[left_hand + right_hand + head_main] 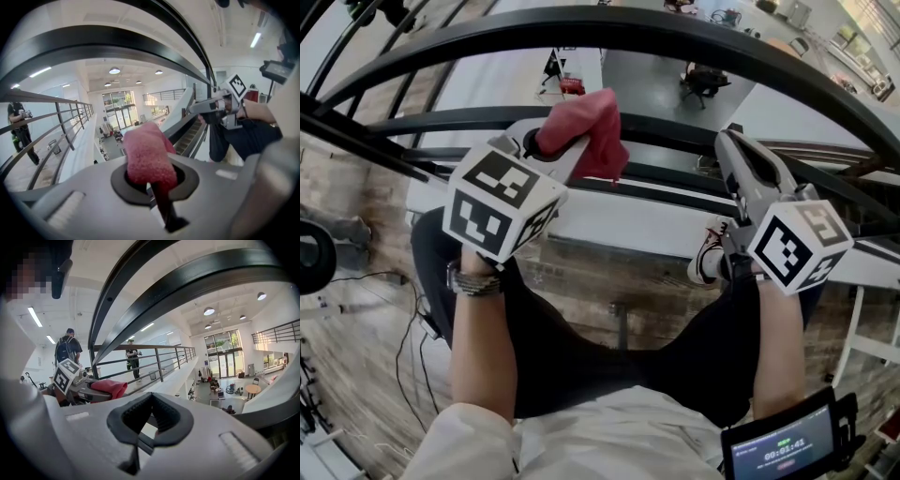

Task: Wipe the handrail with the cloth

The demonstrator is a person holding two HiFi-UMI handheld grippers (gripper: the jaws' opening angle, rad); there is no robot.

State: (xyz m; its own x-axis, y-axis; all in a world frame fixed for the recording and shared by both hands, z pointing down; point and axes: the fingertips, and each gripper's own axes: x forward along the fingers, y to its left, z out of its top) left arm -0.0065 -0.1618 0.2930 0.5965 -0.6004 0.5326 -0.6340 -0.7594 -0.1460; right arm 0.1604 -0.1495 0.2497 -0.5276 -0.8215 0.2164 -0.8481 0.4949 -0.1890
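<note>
Clamping pink cloth (591, 131), L tongs (536, 145) hover by handrail (675, 37); R tongs (729, 141) closed, empty.

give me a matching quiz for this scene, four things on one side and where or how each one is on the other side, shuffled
Things:
1. pink cloth
2. right gripper
3. handrail
4. wristwatch

Place or state:
A. black, arching across the top of the head view
B. on the person's left wrist
C. clamped in the left gripper
D. holding nothing, jaws together

Pairs: 1-C, 2-D, 3-A, 4-B
</note>
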